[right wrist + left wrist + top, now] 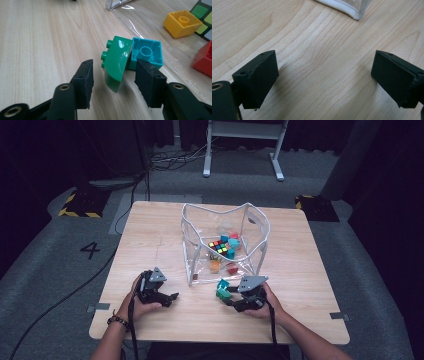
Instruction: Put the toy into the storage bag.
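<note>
Floor marking [90, 250] reads "4"; green brick [116, 62] between right gripper [113, 80] jaws.

The desk [150, 235] is pale wood with fine grain. Both hand-held grippers, left [165, 296] and right [231, 296], are black with grey top plates. Near the desk's front edge a green block [116, 62] joins a turquoise block [147, 51]. The clear bag [192, 250] has white edging and holds a yellow block [182, 23], a red block [203, 58] and a multicoloured puzzle cube [218, 247].
</note>
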`<action>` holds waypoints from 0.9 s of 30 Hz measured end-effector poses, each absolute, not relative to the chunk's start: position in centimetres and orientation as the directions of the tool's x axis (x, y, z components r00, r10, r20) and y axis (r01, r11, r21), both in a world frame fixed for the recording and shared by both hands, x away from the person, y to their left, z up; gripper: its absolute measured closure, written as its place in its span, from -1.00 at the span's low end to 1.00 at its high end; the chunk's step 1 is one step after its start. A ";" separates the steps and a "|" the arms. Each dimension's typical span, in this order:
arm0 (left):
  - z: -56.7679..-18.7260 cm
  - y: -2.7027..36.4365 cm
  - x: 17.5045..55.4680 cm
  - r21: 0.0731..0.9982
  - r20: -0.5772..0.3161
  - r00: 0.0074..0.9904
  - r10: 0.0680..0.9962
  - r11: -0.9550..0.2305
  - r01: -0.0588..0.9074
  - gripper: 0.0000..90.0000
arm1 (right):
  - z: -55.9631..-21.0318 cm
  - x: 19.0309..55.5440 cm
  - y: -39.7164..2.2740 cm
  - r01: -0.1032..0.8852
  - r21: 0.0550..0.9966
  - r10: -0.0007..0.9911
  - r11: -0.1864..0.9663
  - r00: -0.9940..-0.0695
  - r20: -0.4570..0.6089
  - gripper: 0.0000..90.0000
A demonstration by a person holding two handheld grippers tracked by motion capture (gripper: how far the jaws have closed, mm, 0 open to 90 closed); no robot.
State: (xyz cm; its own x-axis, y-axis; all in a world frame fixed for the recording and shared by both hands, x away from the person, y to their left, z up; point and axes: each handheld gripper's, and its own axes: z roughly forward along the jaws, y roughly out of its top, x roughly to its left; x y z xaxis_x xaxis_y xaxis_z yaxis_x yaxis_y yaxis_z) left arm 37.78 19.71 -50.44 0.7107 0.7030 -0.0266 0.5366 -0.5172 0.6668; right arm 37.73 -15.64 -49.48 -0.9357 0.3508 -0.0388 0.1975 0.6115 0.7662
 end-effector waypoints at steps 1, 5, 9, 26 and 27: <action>-50.4 19.7 37.8 0.667 -0.026 0.711 0.703 -0.517 0.536 -0.83 | -49.6 37.7 -15.5 0.202 0.764 0.352 0.612 -0.935 -0.034 0.12; -50.4 19.7 37.8 0.667 -0.027 0.711 0.703 -0.517 0.537 -0.83 | -49.8 37.8 -15.0 0.218 0.756 0.360 0.617 -0.933 -0.025 0.17; -50.4 19.7 37.8 0.666 -0.027 0.711 0.703 -0.518 0.537 -0.83 | -49.8 37.9 -14.3 0.241 0.746 0.383 0.621 -0.923 -0.021 0.25; -50.4 19.7 37.8 0.666 -0.026 0.711 0.703 -0.518 0.537 -0.83 | -48.3 37.8 -18.3 0.156 0.785 0.326 0.600 -0.943 -0.062 0.49; -50.4 19.7 37.8 0.666 -0.024 0.712 0.702 -0.520 0.535 -0.83 | -48.0 37.8 -18.8 0.151 0.782 0.323 0.604 -0.944 -0.067 0.49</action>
State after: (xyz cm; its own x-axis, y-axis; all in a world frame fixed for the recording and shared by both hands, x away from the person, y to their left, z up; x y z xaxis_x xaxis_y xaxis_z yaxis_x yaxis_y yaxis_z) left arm 37.79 19.72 -50.42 0.7119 0.7019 -0.0245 0.5354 -0.5198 0.6657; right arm 37.81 -18.84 -48.05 -0.9440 0.3231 -0.0671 0.1511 0.6042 0.7824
